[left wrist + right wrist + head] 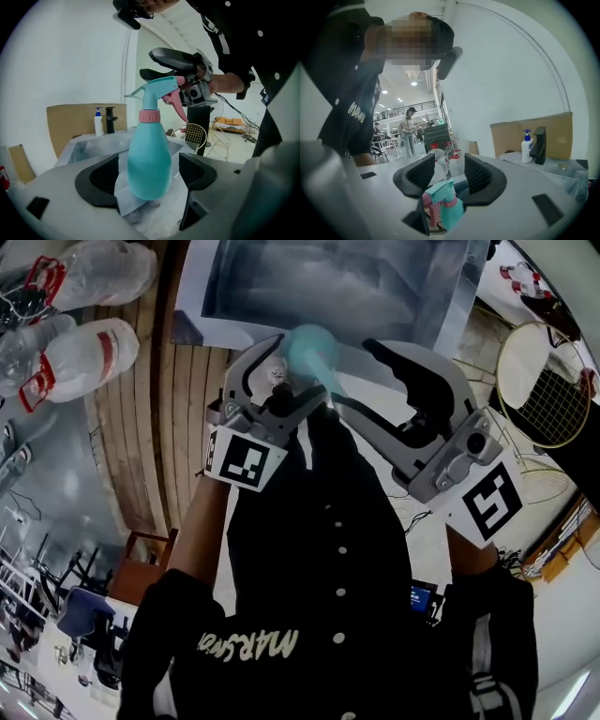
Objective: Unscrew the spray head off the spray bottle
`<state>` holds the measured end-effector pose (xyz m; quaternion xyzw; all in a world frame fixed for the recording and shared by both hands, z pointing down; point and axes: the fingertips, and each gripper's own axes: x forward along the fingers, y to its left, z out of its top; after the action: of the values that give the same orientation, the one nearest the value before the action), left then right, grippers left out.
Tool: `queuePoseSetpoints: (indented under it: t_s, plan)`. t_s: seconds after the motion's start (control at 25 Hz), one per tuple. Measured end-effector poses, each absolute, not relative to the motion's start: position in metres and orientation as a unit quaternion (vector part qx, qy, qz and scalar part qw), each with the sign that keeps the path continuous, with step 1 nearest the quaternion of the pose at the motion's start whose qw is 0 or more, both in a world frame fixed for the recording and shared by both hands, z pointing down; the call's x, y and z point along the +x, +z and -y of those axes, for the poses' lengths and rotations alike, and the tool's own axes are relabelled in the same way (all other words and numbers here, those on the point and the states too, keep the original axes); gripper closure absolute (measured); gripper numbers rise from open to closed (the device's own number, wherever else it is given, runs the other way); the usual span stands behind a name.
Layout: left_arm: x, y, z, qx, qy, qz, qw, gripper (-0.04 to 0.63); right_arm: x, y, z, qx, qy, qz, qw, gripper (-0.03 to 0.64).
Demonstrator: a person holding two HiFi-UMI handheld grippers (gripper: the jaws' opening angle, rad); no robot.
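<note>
- Head view: the left gripper point(300, 367) and the right gripper point(354, 373) meet from opposite sides at a blurred teal spray bottle point(309, 351). Both sets of jaws stand apart. The blur hides whether either one touches the bottle.
- Left gripper view: the left gripper point(147, 176) has its jaws spread wide. The bottle's round body point(150, 159) stands upright between them, with a slim gap on each side, so neither pad presses on it. The bottle rests on a crinkled grey sheet point(124, 201). A pink collar point(150, 116) sits at its neck. Above the collar is the teal spray head point(157, 91), with a pink trigger point(174, 101) hanging at its right. The right gripper point(149, 64) hovers just behind the spray head, and its jaws are parted.
- Right gripper view: the right gripper point(450, 174) has its jaws about half open, and nothing is pinched between the ribbed pads. The spray head point(438, 192) and the bottle's shoulder point(451, 213) show low in the gap, under the pads. Neither pad is closed on them.
</note>
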<state>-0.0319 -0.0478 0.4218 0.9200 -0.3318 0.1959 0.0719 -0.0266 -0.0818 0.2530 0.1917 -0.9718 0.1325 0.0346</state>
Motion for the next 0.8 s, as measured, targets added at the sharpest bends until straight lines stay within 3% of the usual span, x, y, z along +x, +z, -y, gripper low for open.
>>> queuePoseSetpoints:
  t_s: [0.44,0.8]
  plan:
    - [-0.011,0.450,0.068,0.927,0.202,0.310,0.062,0.199,-0.045,0.286,0.079,0.181,0.150,0.969,0.072,0.378]
    - [-0.019,0.458,0.072,0.924,0.194,0.324,0.063,0.200,-0.062,0.328,0.079,0.223,0.103,0.957,0.156,0.341]
